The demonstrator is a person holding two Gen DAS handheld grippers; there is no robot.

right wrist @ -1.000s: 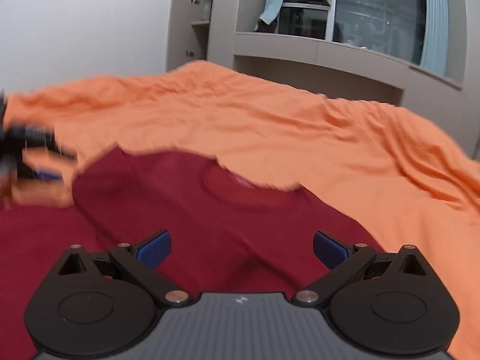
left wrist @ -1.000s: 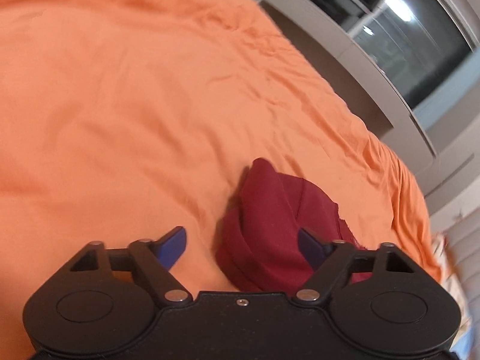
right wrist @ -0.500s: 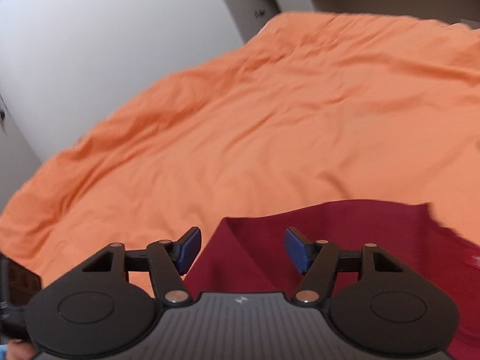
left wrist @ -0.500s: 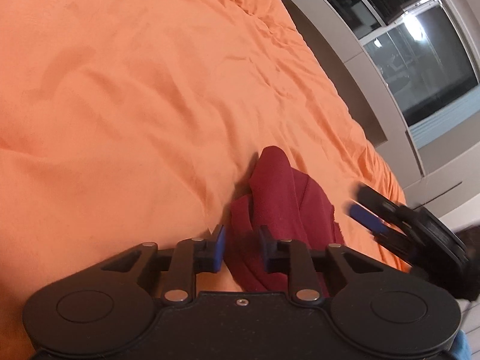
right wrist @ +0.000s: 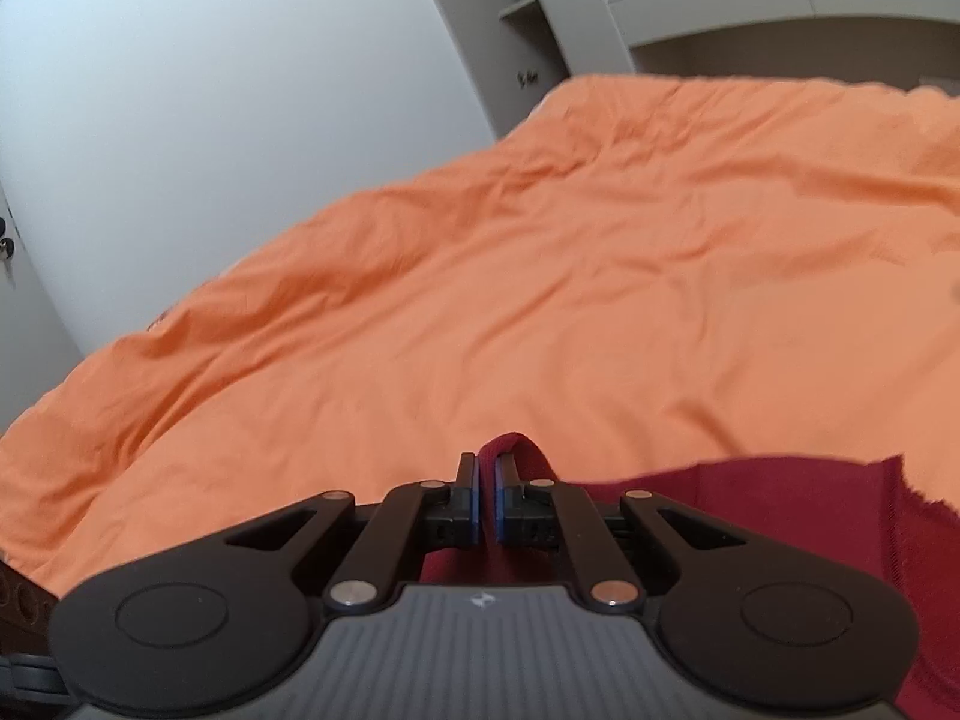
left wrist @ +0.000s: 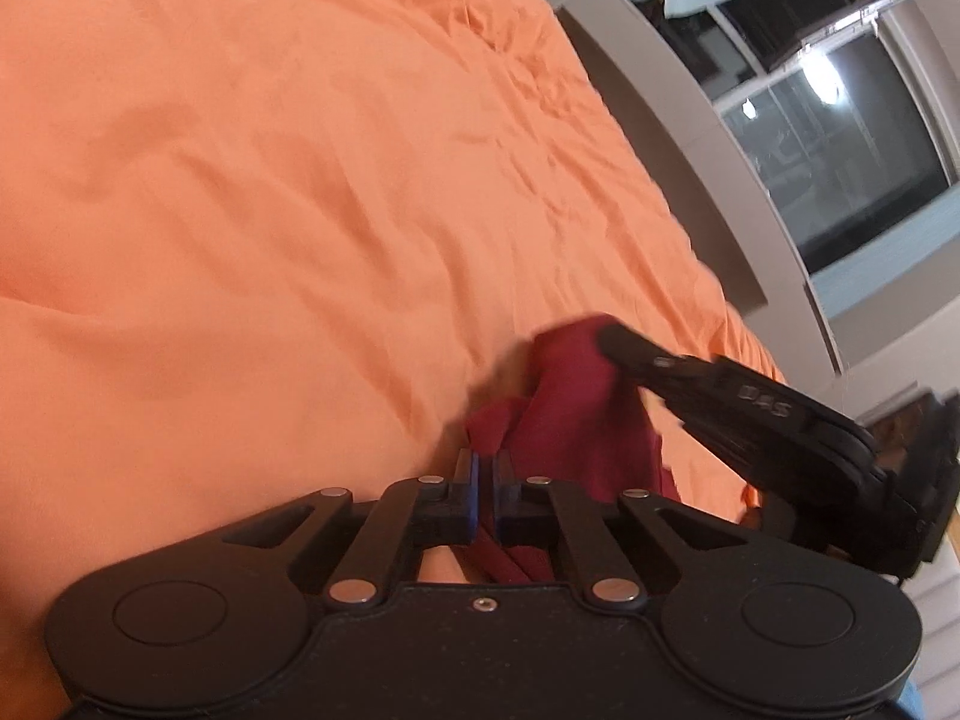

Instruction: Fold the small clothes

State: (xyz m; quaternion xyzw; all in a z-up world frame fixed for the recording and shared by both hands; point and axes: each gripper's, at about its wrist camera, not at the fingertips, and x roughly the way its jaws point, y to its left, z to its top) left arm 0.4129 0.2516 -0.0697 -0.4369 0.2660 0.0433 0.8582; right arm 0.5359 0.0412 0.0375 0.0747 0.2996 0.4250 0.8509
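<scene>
Left wrist: L tongs [left wrist: 485,471] + R tongs [right wrist: 486,474] clenched on red shirt [left wrist: 576,414], orange bedsheet [left wrist: 270,180].

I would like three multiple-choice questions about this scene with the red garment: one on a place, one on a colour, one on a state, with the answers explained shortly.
1. Where does the dark red garment lie?
A. on the orange bedsheet
B. on a shelf
C. on the floor

2. What colour are the pads of the left gripper?
A. green
B. blue
C. white

3. How is the right gripper?
A. wide open above the cloth
B. shut on nothing
C. shut on a fold of the garment

Answers:
1 A, orange sheet surrounds the cloth.
2 B, blue strips line the closed fingers.
3 C, red cloth is pinched between its pads.
</scene>
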